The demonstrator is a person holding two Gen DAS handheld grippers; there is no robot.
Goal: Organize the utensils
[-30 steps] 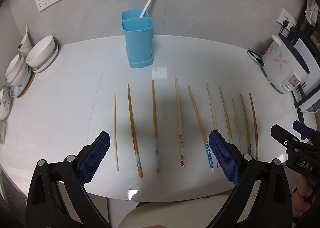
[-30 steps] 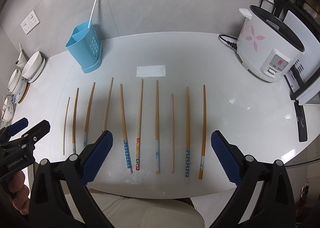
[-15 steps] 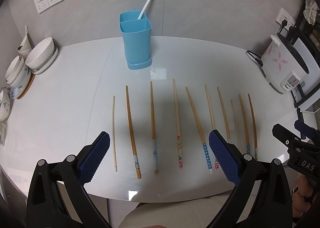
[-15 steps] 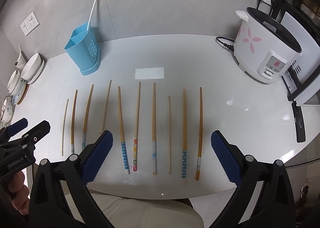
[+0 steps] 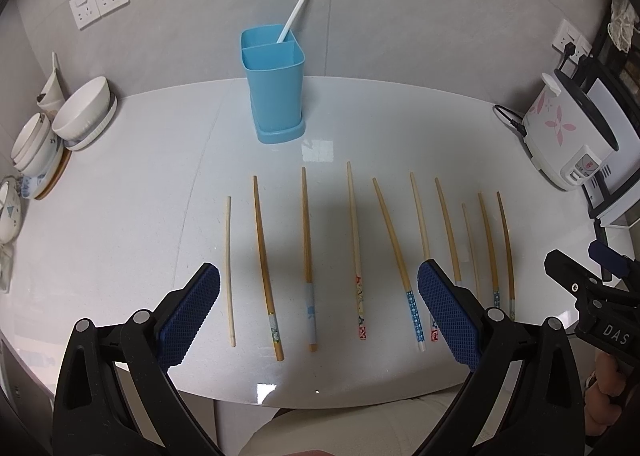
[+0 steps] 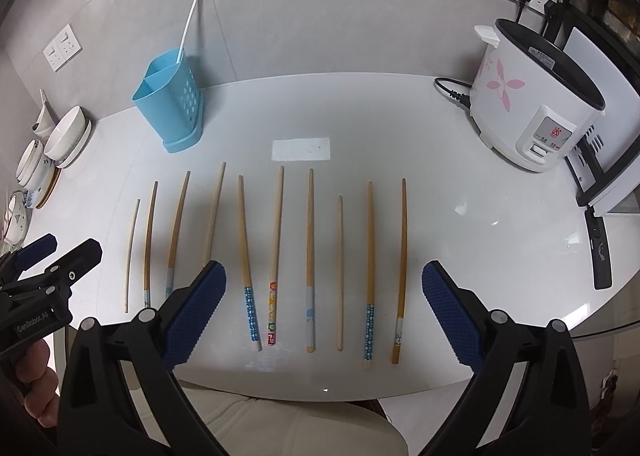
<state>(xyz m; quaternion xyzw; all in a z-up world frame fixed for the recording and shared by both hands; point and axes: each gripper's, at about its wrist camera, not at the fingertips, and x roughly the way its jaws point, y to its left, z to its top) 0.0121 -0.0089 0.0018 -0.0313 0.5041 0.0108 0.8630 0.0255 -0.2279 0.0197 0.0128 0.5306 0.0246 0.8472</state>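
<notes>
soft, even overhead light fills both views. the glossy white table (image 5: 140, 183) carries a bright rectangular glare patch (image 6: 301, 149) and broad dark shadows near the gripper fingers. focus is sharp; fisheye bending curves the edges, with black vignetted corners.

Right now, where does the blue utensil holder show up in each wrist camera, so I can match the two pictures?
Left wrist view: the blue utensil holder stands upper centre, behind the row of chopsticks.
Right wrist view: the blue utensil holder sits upper left, its perforated side showing.
Shared landmark: the white chopstick leaning out of its rear compartment; the rice cooker is at right in both.
</notes>
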